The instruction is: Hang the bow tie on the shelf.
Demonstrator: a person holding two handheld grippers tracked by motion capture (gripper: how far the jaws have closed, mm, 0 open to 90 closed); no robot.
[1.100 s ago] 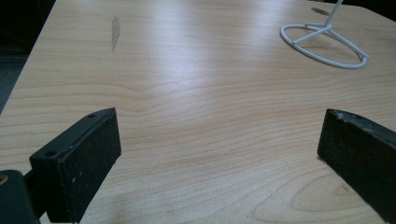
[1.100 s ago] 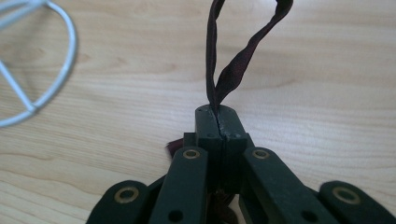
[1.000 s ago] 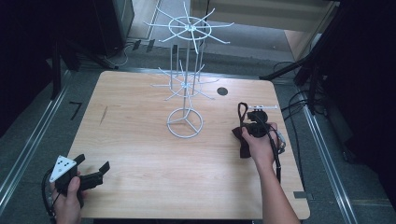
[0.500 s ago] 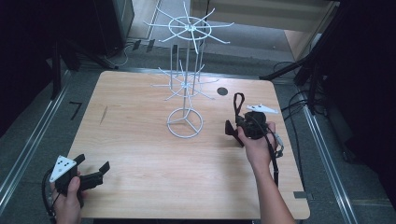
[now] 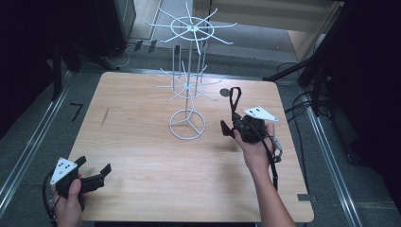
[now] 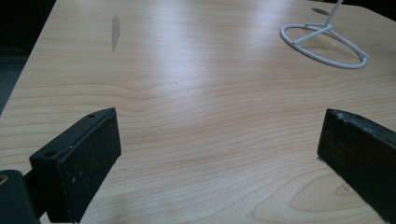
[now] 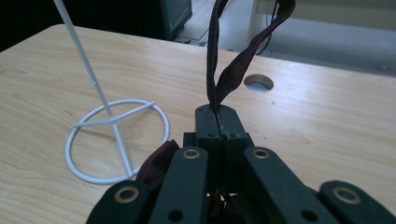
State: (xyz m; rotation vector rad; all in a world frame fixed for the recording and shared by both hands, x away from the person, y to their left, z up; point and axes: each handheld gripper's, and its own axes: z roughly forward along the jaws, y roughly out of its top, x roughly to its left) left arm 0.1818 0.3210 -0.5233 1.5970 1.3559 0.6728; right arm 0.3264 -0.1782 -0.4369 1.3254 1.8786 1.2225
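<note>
The surface (image 5: 142, 156) is a pale wood-grain top with rounded corners, a dark smudge (image 5: 104, 116) toward its left side and a round cable hole (image 5: 225, 92) near the far edge; around it the room is dim, with grey floor, metal rails along both sides and loose cables on the floor to the right. A white wire rack (image 5: 188, 85) stands at the middle of the surface on a ring base, its thin arms fanning out in two tiers. In the high view the left gripper (image 5: 92, 172) sits at the near left corner with its jaws spread wide and nothing between them, while the right gripper (image 5: 231, 127) is held just right of the rack's base, a dark strap (image 5: 234, 98) rising from it in a loop. The right gripper view adds what the high view cannot resolve: the jaws are pressed together on the strap, which twists as it rises and shows a dark reddish tint, with more of it bunched below the jaws. The left gripper view shows bare grain between its parted jaws and the rack's ring base farther off.
</note>
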